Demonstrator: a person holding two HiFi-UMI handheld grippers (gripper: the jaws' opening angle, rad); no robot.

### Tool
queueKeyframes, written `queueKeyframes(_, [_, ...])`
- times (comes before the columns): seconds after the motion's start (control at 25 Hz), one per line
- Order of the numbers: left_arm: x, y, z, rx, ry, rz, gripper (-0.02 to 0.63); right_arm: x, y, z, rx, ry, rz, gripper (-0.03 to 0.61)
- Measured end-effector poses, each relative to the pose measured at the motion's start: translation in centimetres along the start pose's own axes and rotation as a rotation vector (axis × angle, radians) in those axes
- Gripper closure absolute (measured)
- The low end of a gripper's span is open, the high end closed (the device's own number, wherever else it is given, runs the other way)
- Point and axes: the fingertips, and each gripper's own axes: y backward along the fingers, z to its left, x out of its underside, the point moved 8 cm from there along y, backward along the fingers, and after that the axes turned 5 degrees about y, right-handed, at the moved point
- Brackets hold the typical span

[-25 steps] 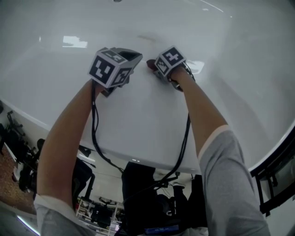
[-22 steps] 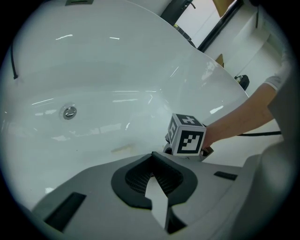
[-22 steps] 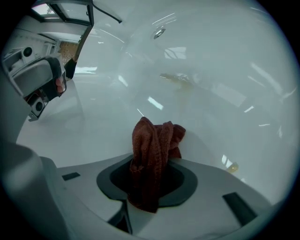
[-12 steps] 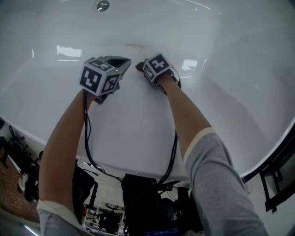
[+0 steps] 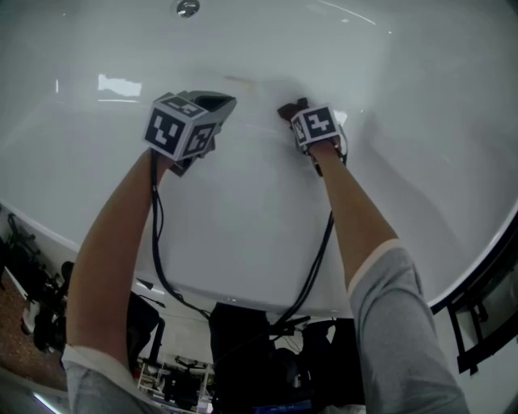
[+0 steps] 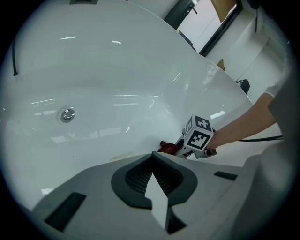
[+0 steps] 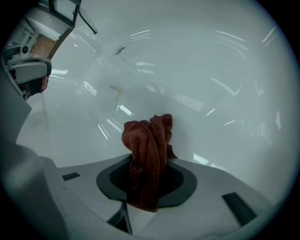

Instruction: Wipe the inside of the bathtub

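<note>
Head view: a person leans over a white bathtub [image 5: 243, 218], wiping under way on its sloping inner wall. The right claw [image 7: 146, 185] pinches a bunched dark-red cloth [image 7: 147, 138] and carries it at the wall, below the metal drain fitting [image 5: 188, 8]. The left claw [image 6: 153, 183], pressed together on nothing, hovers near it. The likely hazard is that only a narrow fold of cloth sits in the pinch. A hard drag on the slick surface could pull it free, or fold the bunch aside and let the claw's hard body scrape the enamel. Counted: one bathtub, one cloth, one drain fitting, two claws.
</note>
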Motion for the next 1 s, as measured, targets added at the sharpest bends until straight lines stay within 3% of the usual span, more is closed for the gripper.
queueKeyframes(0.32, [0.3,0.3,2.1,-0.03,0.043,-0.032,0.606,-7.7,-1.9,4.9,-0.067,0.117,-0.11,0.459])
queueKeyframes(0.64, [0.2,2.4,3.9,-0.087,0.054,-0.06,0.606,-12.5,-2.7,8.2,-0.086,0.187,-0.187,0.459])
queueKeyframes(0.92, [1.3,3.8,6.4,-0.117,0.08,-0.068,0.606,-17.8,-4.0,12.8,-0.161,0.252,-0.336,0.459])
queueKeyframes(1.0, [2.0,3.8,7.1,-0.119,0.103,-0.066,0.606,-18.1,-4.4,12.7,-0.163,0.231,-0.307,0.459])
